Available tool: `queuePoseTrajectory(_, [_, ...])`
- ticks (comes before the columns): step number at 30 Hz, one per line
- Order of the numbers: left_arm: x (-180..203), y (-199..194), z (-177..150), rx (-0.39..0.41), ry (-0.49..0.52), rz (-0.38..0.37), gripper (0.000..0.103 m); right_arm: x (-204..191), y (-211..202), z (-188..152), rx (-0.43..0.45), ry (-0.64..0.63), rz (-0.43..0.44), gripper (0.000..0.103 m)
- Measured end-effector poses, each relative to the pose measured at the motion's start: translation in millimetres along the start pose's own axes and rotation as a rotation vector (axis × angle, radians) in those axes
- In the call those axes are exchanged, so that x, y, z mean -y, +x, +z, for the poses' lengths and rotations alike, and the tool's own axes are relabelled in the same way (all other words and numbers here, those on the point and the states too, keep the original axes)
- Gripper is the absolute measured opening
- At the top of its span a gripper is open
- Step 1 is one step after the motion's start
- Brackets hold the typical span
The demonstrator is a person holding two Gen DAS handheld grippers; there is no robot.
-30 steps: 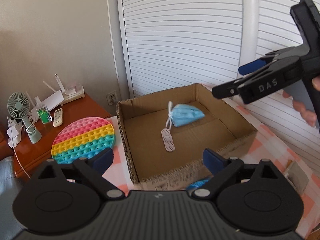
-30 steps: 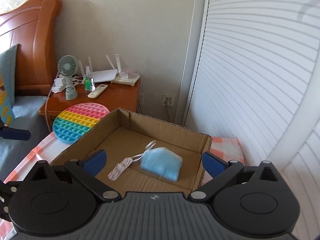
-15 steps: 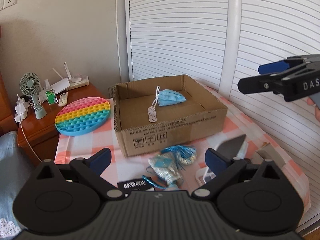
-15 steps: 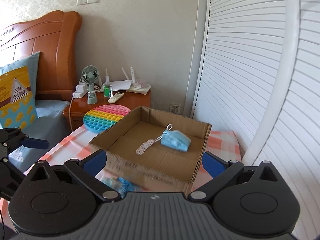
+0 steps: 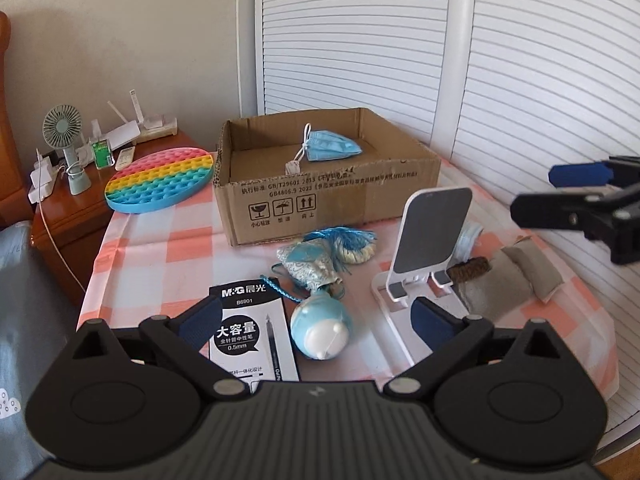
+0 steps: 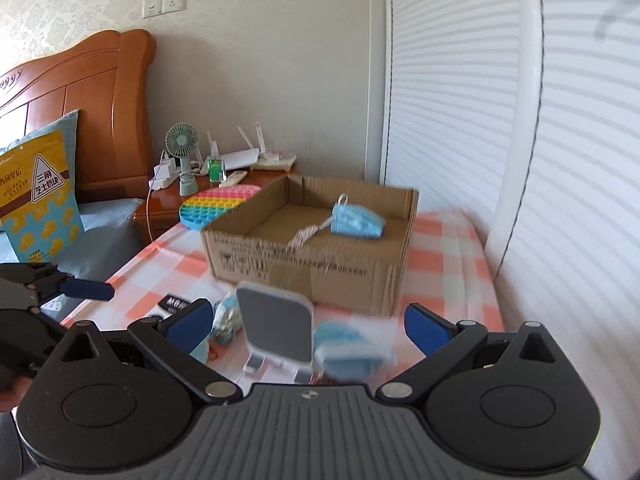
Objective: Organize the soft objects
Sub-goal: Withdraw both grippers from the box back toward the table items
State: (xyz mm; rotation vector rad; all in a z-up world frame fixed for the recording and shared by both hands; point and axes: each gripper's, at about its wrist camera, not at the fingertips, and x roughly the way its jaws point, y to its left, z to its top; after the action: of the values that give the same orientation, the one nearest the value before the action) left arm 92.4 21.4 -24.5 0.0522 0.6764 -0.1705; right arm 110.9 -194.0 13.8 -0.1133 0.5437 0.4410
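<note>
Checkered tablecloth (image 5: 160, 240): phone stand (image 5: 432, 236), pen box (image 5: 248, 328) before cardboard box (image 5: 328, 200).

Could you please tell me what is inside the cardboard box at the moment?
Inside the cardboard box lies a blue face mask with white ear loops and a small tag. The near wall hides the floor just behind it.

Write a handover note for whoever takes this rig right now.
Left tool: open, empty, above the table's near edge. Right tool: open, empty, above the phone stand.
Done: blue face mask lies in the cardboard box.
Left on the checked tablecloth: blue patterned pouch, blue round toy, grey cloth bag, another mask behind the stand. The pen box and stand look hard; probably leave them.
</note>
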Motion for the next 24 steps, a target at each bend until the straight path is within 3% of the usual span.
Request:
queuePoseTrajectory(4, [2.9,4.7,-3.4,-0.001,0.032,0.022,0.101,-4.4,1.7,-18.1,-0.023,0.014,-0.014,0.103])
queuePoseTrajectory(9, [-1.4,11.3,-5.4,-0.01,0.023,0.014,0.101,-12.5,5.2,-34.1,-0.051,0.009,-0.007,0.103])
queuePoseTrajectory(18, [2.6,26.9,-6.0,-0.038,0.096,-0.016,0.099,-23.7,16.1,-47.8,-0.105,-0.043,0.01,0.103])
queuePoseTrajectory(24, [8.1,36.7,-2.9,-0.057,0.161,-0.031,0.082,-24.6,21.0,-50.7,-0.125,-0.052,0.03,0.103])
